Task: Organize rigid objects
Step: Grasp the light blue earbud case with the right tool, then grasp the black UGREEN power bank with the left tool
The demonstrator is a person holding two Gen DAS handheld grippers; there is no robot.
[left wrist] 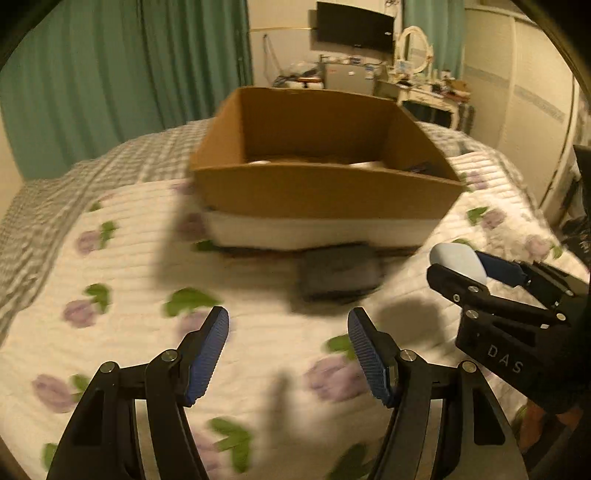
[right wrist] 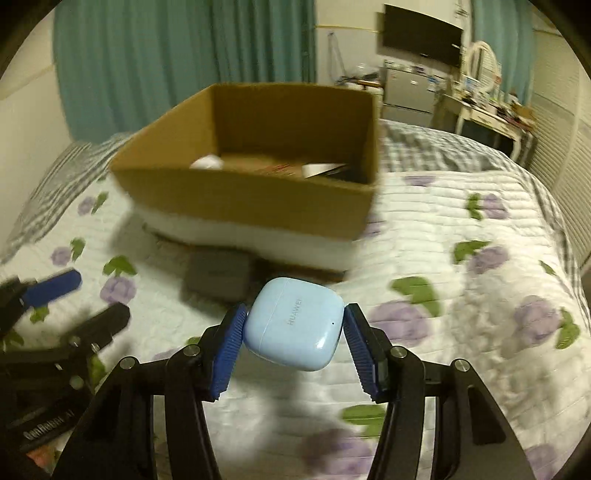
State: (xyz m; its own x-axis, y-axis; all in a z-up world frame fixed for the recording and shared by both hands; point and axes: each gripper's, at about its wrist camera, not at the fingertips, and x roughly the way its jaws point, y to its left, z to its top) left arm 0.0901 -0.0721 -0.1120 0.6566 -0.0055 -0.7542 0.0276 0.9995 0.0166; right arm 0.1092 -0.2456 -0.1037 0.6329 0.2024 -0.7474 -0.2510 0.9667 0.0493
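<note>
My right gripper [right wrist: 295, 325] is shut on a light blue earbud case [right wrist: 293, 326], held above the bed in front of the cardboard box [right wrist: 243, 195]. The same case [left wrist: 460, 264] and right gripper [left wrist: 476, 273] show at the right of the left wrist view. My left gripper [left wrist: 288, 347] is open and empty above the quilt, in front of the box [left wrist: 325, 192]. A dark grey flat object [left wrist: 338, 275] lies on the quilt against the box's near side; it also shows in the right wrist view [right wrist: 218, 275]. The box holds some white and dark items, partly hidden.
The box sits on a white slab [right wrist: 258, 236] on a floral quilt [right wrist: 461, 295]. Green curtains [left wrist: 110, 74] hang behind. A cluttered dresser with mirror [left wrist: 424, 81] and a wall TV [left wrist: 354, 27] stand at the back right. My left gripper [right wrist: 62, 314] shows at the left of the right wrist view.
</note>
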